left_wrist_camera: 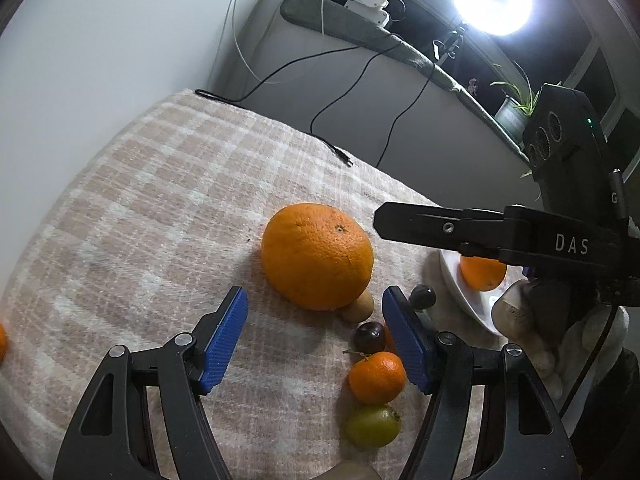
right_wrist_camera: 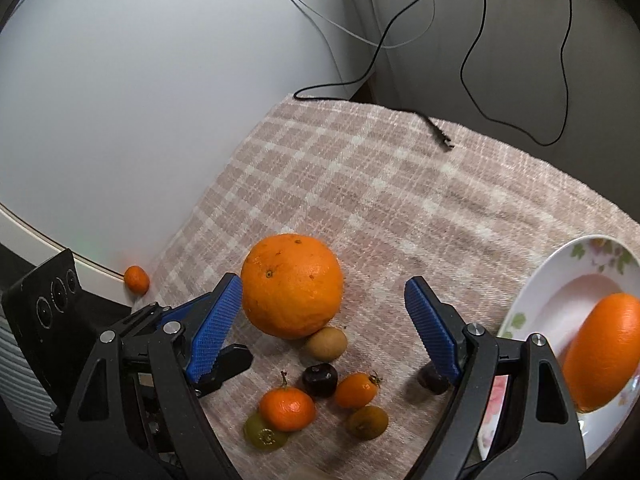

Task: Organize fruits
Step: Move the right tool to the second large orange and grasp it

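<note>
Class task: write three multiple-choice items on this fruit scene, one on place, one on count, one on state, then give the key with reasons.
1. Where is the large orange?
A. on the checked cloth
B. on the plate
C. in the tongs

2. How many oranges lie on the plate?
A. none
B. one
C. three

3. The right tongs are:
A. open, empty
B. shut on a grape
C. shut on the plate

Key: 1 A, it rests on the cloth; 2 B, a single orange lies there; 3 A, the blue pads stand apart, clamping nothing.
</note>
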The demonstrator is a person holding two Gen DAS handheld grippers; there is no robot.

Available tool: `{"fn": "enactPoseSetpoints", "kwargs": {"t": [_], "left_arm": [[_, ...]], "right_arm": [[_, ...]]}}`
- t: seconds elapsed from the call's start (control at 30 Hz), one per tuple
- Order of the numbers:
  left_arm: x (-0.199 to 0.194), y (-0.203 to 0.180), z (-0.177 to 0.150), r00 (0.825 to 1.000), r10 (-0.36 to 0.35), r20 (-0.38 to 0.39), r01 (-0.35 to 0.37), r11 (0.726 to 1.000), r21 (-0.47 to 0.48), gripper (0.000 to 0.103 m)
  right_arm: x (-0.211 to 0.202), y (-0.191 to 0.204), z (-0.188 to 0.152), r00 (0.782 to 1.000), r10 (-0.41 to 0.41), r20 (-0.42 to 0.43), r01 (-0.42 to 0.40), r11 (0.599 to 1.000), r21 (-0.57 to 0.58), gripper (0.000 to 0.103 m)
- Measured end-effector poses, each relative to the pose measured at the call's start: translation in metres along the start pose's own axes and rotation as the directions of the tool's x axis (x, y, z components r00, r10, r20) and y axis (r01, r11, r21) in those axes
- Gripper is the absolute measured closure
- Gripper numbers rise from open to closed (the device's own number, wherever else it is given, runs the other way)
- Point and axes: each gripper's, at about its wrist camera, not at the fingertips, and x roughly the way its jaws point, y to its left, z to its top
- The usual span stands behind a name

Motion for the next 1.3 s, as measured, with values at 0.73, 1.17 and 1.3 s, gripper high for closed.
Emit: {"fn": "enactPoseSetpoints", "kwargs": {"t": [0.73,1.17,1.3], "left_arm": [[0.026,0.007,0.010,0.998,-0.024,-0.058,0.022,0.999,-0.026,0.033],[0.027,-0.004,0.010,0.999,0.005,-0.036,-0.004,1.000,0.026,0.038],[0.023,-0.010,0.009,0.999,0.010,-0.030,-0.009,0.999,0.044,0.038]], "right_arm": [[0.040,-0.002,-0.003,0.988,0.122,-0.094,-0.115,0.990,0.079,0.023],[0.040,-0.002,-0.007,0.981,0.169,-0.095,-0.161,0.983,0.092,0.035],[0.032,-0.002,-0.010,0.983,0.163,-0.085,-0.156,0.984,0.082,0.035]]}}
